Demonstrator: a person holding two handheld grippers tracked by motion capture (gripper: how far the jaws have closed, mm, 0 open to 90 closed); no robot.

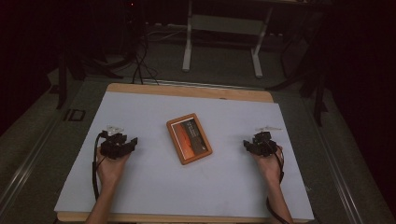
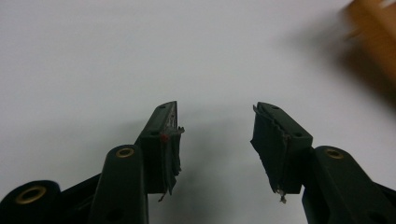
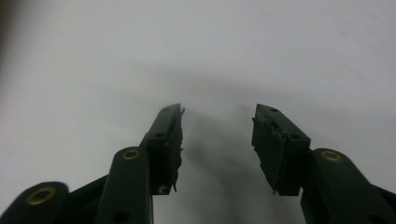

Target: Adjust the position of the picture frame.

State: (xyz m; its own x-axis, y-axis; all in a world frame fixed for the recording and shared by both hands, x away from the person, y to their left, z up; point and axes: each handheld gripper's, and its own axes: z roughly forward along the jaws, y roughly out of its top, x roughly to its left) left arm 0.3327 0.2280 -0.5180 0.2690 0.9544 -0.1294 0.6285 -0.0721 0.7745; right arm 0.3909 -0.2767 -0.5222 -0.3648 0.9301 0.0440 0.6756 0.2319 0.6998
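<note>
Here's the bench (image 1: 140, 196), a pale sheet over a wooden top, and right in the middle of it lies a flat tablet (image 1: 188, 138) in an orange-brown frame, dark reddish face up, turned a little askew to the bench edges.

On the left, the left gripper (image 1: 122, 144) sits low over the sheet in the person's left hand (image 1: 111, 168), well apart from the tablet, with bare sheet between the two. From the left gripper view, its fingers (image 2: 164, 140) stand partly open, a clear gap between the worn pads and nothing but pale sheet in that gap. A blurred orange-brown corner of the tablet (image 2: 373, 42) shows at the upper right of that view, off to the side of the fingers and beyond their tips, not between them.

Over on the right, the right gripper (image 1: 258, 145) is held by the right hand (image 1: 271, 163), also well apart from the tablet, on its other side. In the right gripper view, its fingers (image 3: 169, 135) stand partly open too, with only bare sheet and their own shadow between them.

So the tablet lies between the two grippers, touched by neither, flat on the bench.
</note>
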